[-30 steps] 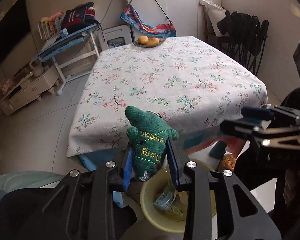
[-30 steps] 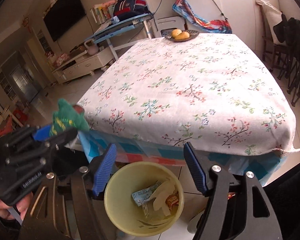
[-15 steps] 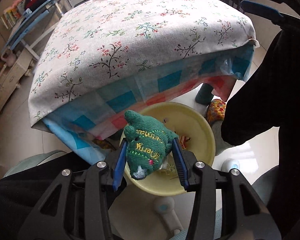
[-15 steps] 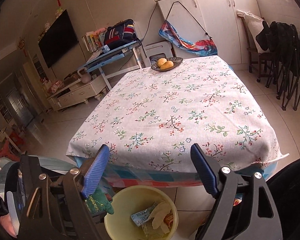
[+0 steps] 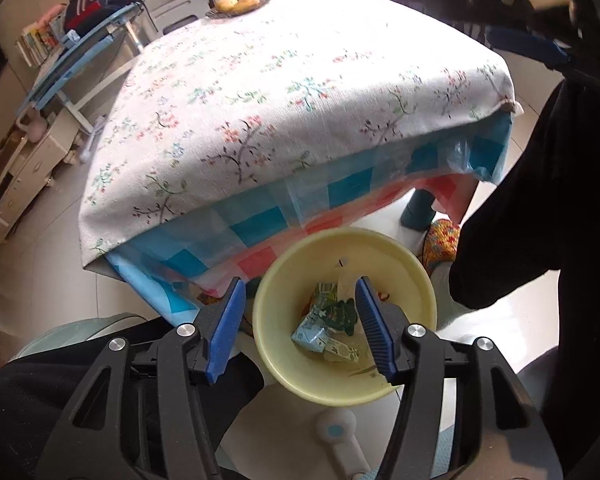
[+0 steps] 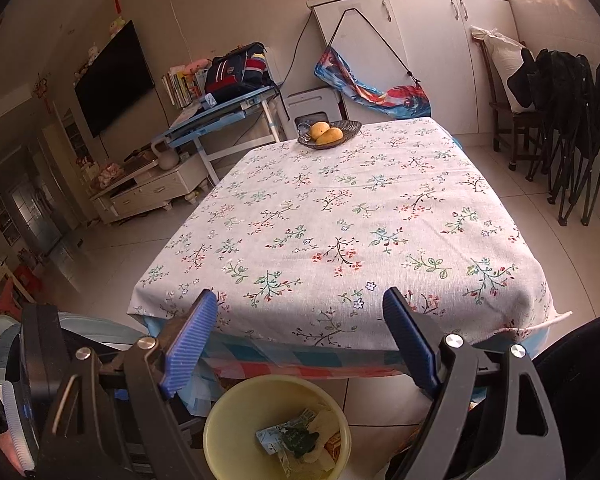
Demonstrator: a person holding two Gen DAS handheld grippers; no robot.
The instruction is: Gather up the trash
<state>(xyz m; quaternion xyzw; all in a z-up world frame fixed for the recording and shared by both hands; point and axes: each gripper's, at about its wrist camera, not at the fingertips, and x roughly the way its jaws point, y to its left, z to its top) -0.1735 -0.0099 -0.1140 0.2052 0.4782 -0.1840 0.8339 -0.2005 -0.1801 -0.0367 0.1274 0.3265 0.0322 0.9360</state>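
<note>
A yellow bin (image 5: 420, 280) stands on the floor by the table's near edge; it also shows in the right wrist view (image 6: 220, 432). A green knitted toy (image 5: 340, 314) lies inside it on a blue carton (image 5: 310, 330) and other wrappers; the toy shows in the right wrist view too (image 6: 300, 442). My left gripper (image 5: 298, 328) is open and empty right above the bin. My right gripper (image 6: 298, 344) is open and empty, higher up, over the table's near edge.
The table (image 6: 340, 220) has a floral cloth and a dish of yellow fruit (image 6: 328, 133) at its far end. Folded black chairs (image 6: 572, 120) stand right, a blue desk (image 6: 224, 112) and TV cabinet left. A patterned slipper (image 5: 442, 240) lies by the table leg.
My left gripper has opened and let go of the green toy, which now lies in the bin. My right gripper has risen and tilted up towards the table top.
</note>
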